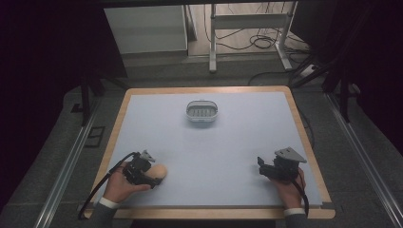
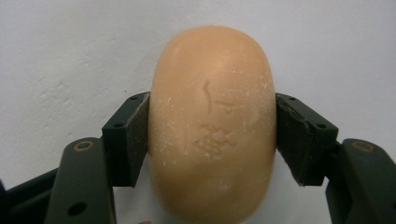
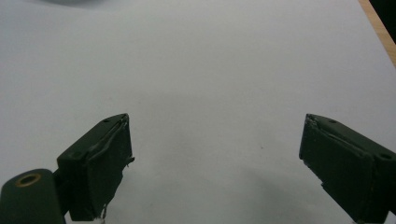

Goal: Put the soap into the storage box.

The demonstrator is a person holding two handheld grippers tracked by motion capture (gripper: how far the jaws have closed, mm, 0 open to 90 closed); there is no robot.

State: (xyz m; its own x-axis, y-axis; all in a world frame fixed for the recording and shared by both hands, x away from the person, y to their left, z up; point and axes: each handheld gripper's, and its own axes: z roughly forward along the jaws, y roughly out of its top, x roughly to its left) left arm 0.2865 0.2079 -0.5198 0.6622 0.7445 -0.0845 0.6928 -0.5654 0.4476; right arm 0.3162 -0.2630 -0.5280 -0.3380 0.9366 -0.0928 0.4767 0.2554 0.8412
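the left gripper [image 2: 212, 135] grips the soap bar [image 2: 212, 126] on the desk [image 1: 228, 142], the right gripper [image 3: 215, 163] fingers open; next, lift toward the soap dish [image 1: 202, 112].

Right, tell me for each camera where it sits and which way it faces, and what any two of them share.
High view: fixed above the person's side, facing forward and down on the table; both hands, the left gripper and right gripper show, with a soap dish farther back.
Left gripper view: rides on the left gripper, looking along its jaws, shut on the bar of soap.
Right gripper view: rides on the right gripper, looking over the table past its open jaws.
Shared: the high and left gripper views both show the soap.
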